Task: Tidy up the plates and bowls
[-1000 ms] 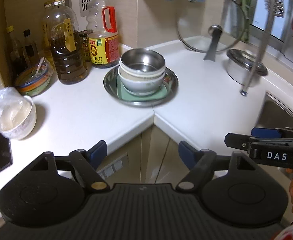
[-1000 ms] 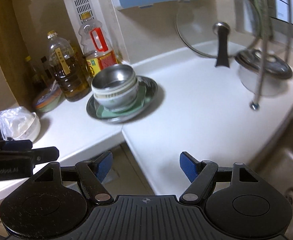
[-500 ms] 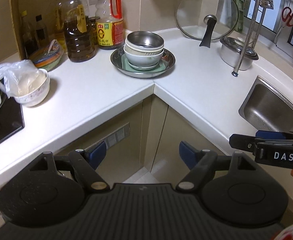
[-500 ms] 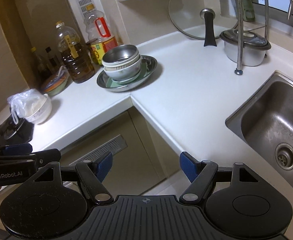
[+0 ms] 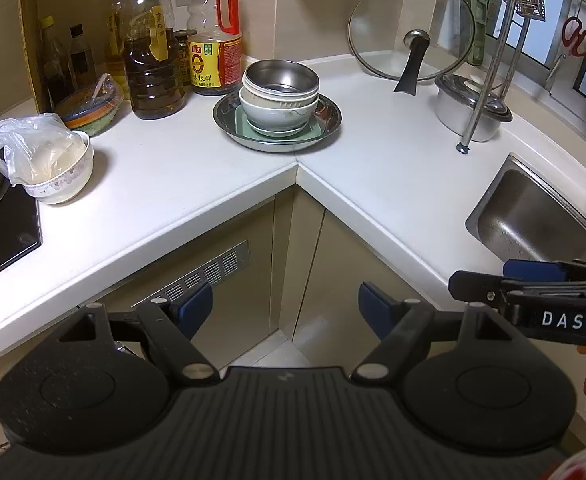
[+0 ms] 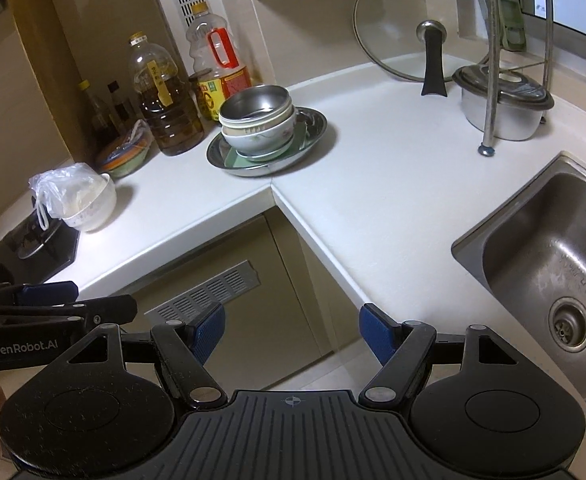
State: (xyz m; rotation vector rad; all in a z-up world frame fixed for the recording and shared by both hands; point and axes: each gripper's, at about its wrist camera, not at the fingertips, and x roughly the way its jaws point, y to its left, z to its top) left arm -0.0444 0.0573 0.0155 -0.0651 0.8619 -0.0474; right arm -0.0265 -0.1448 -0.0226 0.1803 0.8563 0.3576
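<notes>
both grippers have pulled well back from the counter over the last second, and the stack that filled the near view a moment ago now sits small and far off at the inner corner of the white countertop (image 5: pixel 373 152). the left gripper (image 5: pixel 285 304) hangs out over the cabinet fronts with its blue pads spread wide and nothing between them. the right gripper (image 6: pixel 291 330) matches it, jaws apart and empty, just off the counter edge near the steel sink (image 6: pixel 541 264).

and there's the work itself: a steel bowl (image 5: pixel 281 78) nested on top of a pale ceramic bowl (image 5: pixel 279 110), those on what looks like a small white plate over a green square plate (image 5: pixel 242 125), all resting in a round steel tray (image 5: pixel 329 114). how many bowls are nested in there is hard to say from this distance, perhaps three. the pile stands upright, just in front of the oil bottles (image 5: pixel 153 52), well apart from the glass pot lid (image 5: pixel 411 28) and the lidded steel pot (image 5: pixel 469 108).

so what does the retreat tell us? with everything gathered into one tidy nest and both tools empty and clear of it, this reads like the finish, the stacking done and the hands backing off. the flowered bowl with the plastic bag (image 5: pixel 57 172) at the left sits on its own, apparently not part of the job.
</notes>
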